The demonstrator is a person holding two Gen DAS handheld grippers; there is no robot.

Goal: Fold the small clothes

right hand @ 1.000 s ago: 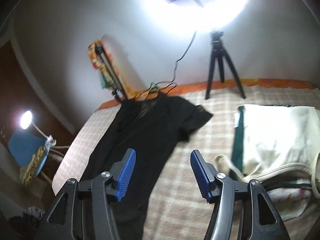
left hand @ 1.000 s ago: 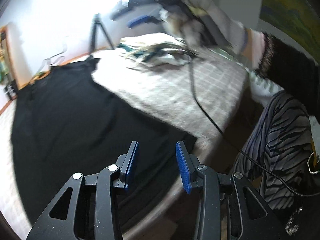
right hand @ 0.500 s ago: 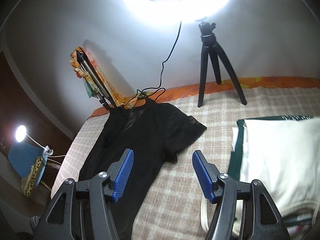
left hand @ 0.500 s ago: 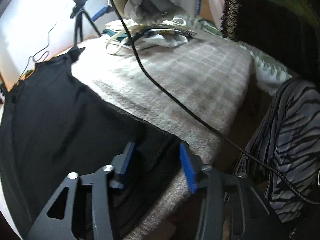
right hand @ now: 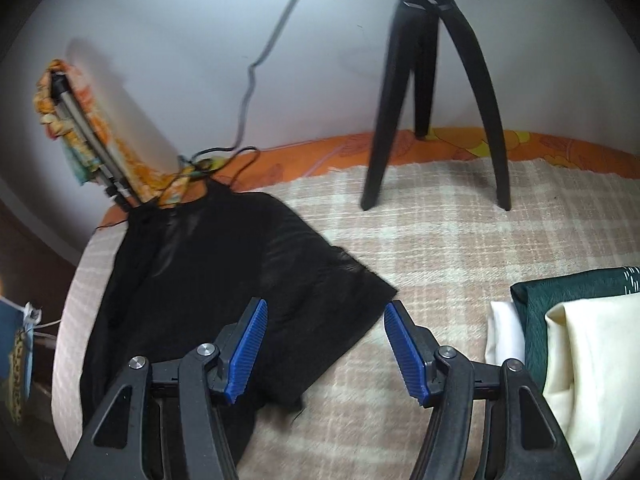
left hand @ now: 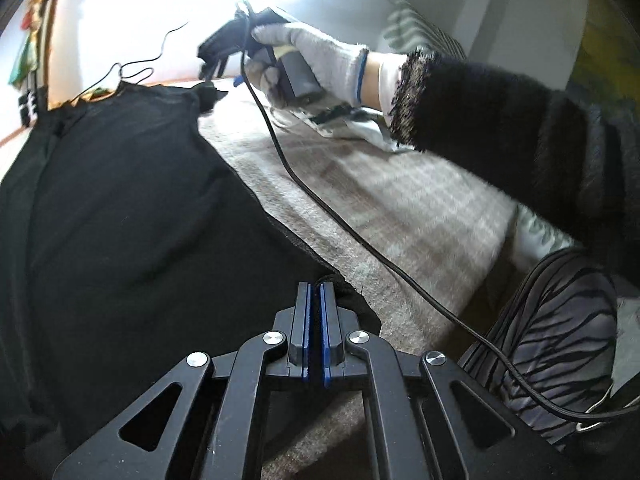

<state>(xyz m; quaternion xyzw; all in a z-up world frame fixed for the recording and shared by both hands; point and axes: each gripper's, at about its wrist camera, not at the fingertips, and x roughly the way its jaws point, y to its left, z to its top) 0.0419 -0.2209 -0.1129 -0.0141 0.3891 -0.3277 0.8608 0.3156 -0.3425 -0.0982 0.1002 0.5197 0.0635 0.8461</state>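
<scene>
The thin black short-sleeved top [right hand: 224, 280] lies spread flat on the bed's checked beige woollen blanket [right hand: 460, 248], collar toward the far edge by the wall, hem at the near edge. My left tongs [left hand: 314, 300] are clenched on the hem's near corner; a pinch of black cloth shows at their tips. My right tongs [right hand: 324, 344] hang released over the sleeve [right hand: 340, 296], blue ribbed pads [right hand: 248, 344] wide, nothing between them and not touching cloth.

I judge this the start of the first fold: one corner secured, the other grip not yet made. Next I need the right tongs lowered onto the sleeve edge or shoulder and closed, then both lifted together across the body of the top.

Around it: a black tripod [right hand: 436, 92] stands on the blanket near the far edge, a stack of cream and dark green folded cloths [right hand: 568, 344] sits to the right, and the black cable [left hand: 340, 220] from the right tool trails across the blanket beside the top; it could snag.
</scene>
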